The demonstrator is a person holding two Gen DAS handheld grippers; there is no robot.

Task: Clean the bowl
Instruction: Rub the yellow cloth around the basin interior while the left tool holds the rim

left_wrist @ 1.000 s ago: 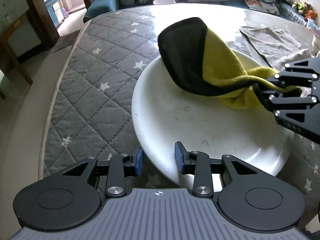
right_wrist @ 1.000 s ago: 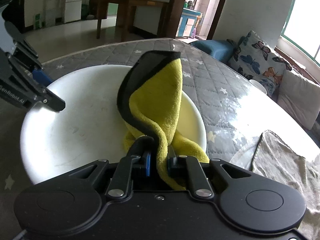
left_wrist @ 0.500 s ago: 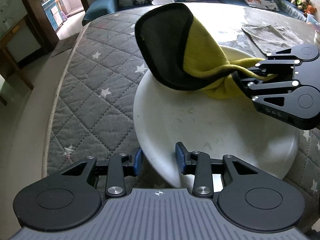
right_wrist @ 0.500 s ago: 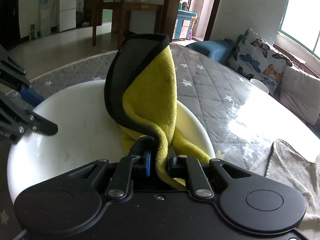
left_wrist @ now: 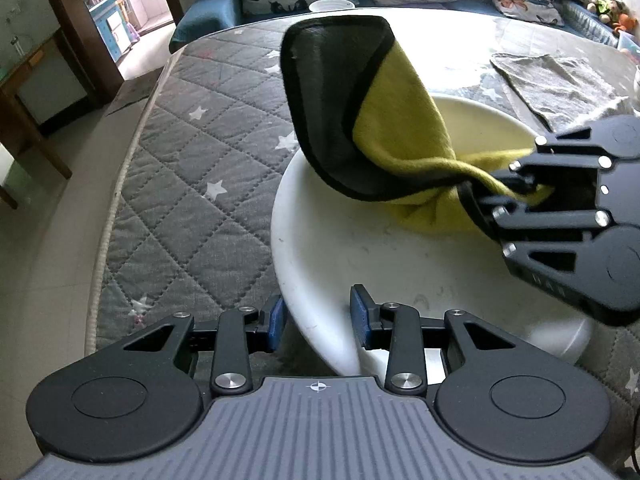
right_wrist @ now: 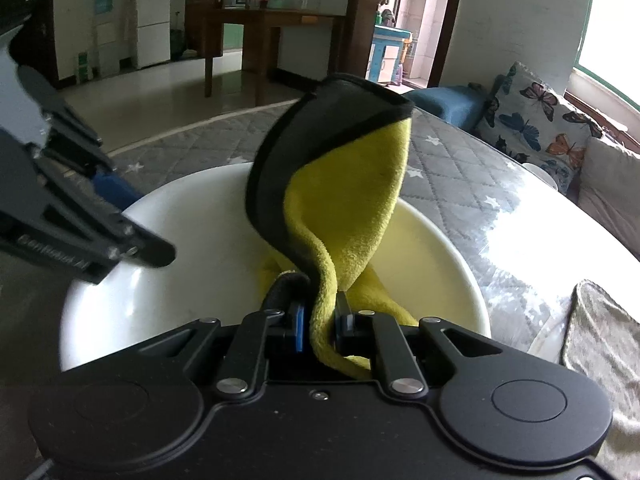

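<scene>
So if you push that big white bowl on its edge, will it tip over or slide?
Probably it would rock or tip: the bowl looks wide and shallow, and already sits tilted with the left gripper open around its near rim. Sliding seems less likely, since the quilted cover looks soft and grippy. It looks hard, maybe breakable.

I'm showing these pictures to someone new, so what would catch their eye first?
Most likely the yellow cloth with a black edge, standing up from the right gripper, whose jaws are shut on it. Under it sits the big white bowl on the grey star-quilted table cover, its near rim between the left gripper's open jaws.
</scene>
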